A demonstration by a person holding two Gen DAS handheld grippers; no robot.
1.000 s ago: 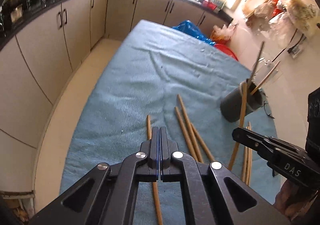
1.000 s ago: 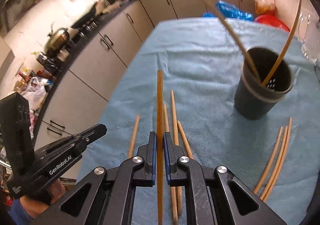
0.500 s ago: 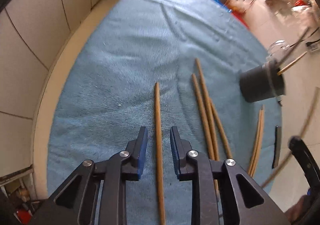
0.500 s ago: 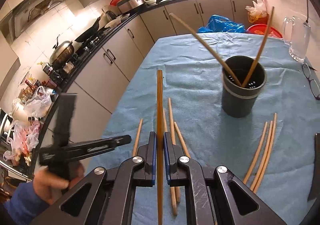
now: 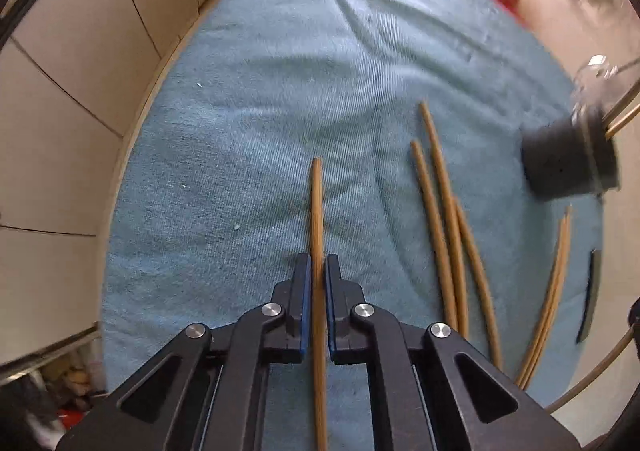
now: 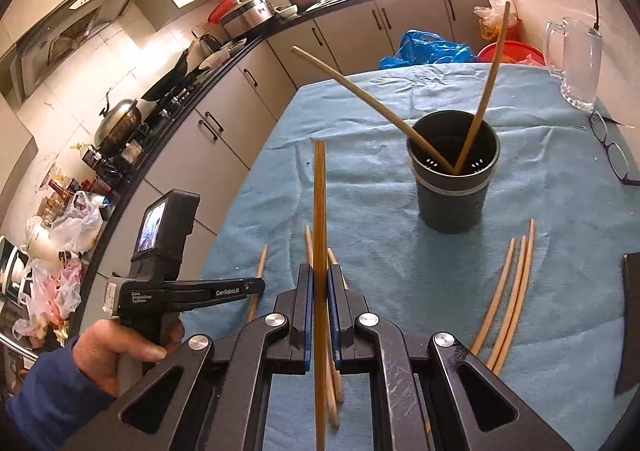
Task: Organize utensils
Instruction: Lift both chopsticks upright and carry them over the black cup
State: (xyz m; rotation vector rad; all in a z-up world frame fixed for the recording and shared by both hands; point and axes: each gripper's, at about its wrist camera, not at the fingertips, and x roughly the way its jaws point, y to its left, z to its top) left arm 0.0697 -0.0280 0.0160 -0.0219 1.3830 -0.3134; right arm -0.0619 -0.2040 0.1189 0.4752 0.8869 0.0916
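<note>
The towel point(image 6: 400, 267) spread over the table is a pale teal-blue with a fine ribbed weave. The chopsticks point(image 5: 442, 239) lying on it are a light bamboo tan, as is the one point(image 6: 319, 211) between the blue-padded black fingers of the right gripper point(image 6: 319, 291). The utensil holder point(image 6: 454, 187) is dark charcoal grey with a lighter grey band below its rim. The left gripper point(image 5: 316, 291) is black with blue pads and silver rivets. The sleeve point(image 6: 44, 403) is navy blue. A bright blue plastic bag point(image 6: 428, 51) sits beyond the table, beside a red basin point(image 6: 508, 51). The cabinet doors point(image 6: 348, 39) are beige with dark handles.
</note>
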